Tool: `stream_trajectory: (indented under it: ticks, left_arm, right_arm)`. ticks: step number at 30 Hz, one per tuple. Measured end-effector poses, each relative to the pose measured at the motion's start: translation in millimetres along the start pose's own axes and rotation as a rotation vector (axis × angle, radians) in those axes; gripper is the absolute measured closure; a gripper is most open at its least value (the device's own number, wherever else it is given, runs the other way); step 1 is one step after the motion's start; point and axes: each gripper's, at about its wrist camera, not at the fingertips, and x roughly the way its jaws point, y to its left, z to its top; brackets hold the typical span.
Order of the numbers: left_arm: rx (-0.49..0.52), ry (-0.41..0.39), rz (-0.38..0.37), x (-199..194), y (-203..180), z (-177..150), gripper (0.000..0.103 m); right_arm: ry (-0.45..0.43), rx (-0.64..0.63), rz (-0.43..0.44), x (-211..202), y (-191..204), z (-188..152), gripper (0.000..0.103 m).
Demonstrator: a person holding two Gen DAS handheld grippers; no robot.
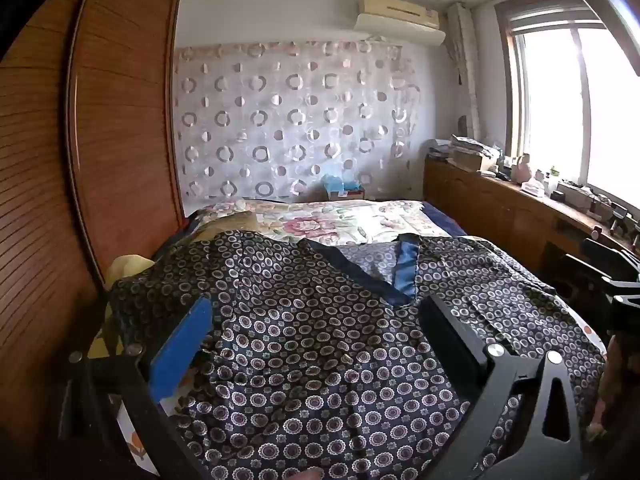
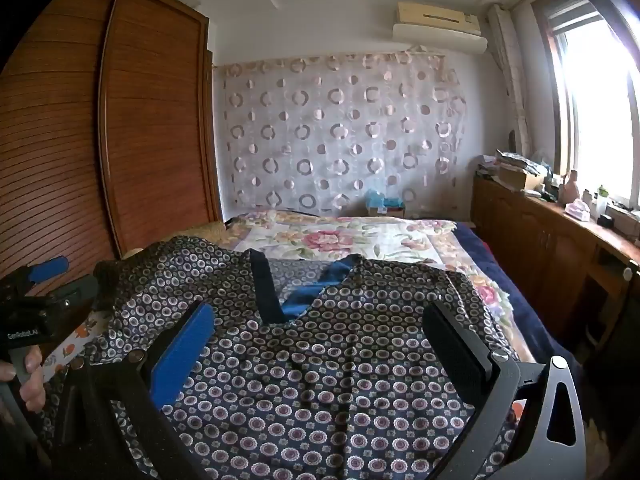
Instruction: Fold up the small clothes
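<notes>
One garment lies spread on the bed: a dark navy top (image 1: 312, 344) printed all over with small pale rings and flower rosettes, its V-neck edged in plain blue trim (image 1: 404, 276) that opens toward 12 o'clock. The cloth is rumpled, with soft ridges running across the chest. Beneath it is a floral bedspread (image 1: 320, 220) with pink roses, showing past the neckline at 12 o'clock.

Two grippers are in use. The left gripper (image 1: 316, 332) hovers over the front of the top, its blue-padded finger at 9 o'clock and its black finger at 3 o'clock standing wide apart with nothing clamped between them; whether the tips touch the cloth cannot be told. The right gripper (image 2: 320, 336) is spread just as wide above the same top, below the V-neck, also gripping nothing. In the right wrist view a hand (image 2: 28, 368) holds the left gripper's handle at 9 o'clock.
</notes>
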Motion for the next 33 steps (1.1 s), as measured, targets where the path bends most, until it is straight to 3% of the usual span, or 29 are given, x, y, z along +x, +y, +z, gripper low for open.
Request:
stream_trajectory:
  ticks: [33]
  left_arm:
    - [-0.003,-0.015,0.000,0.0,0.5,0.0,0.000]
  right_arm:
    - [-0.007,0.000,-0.001,2.2,2.0,-1.7,0.000]
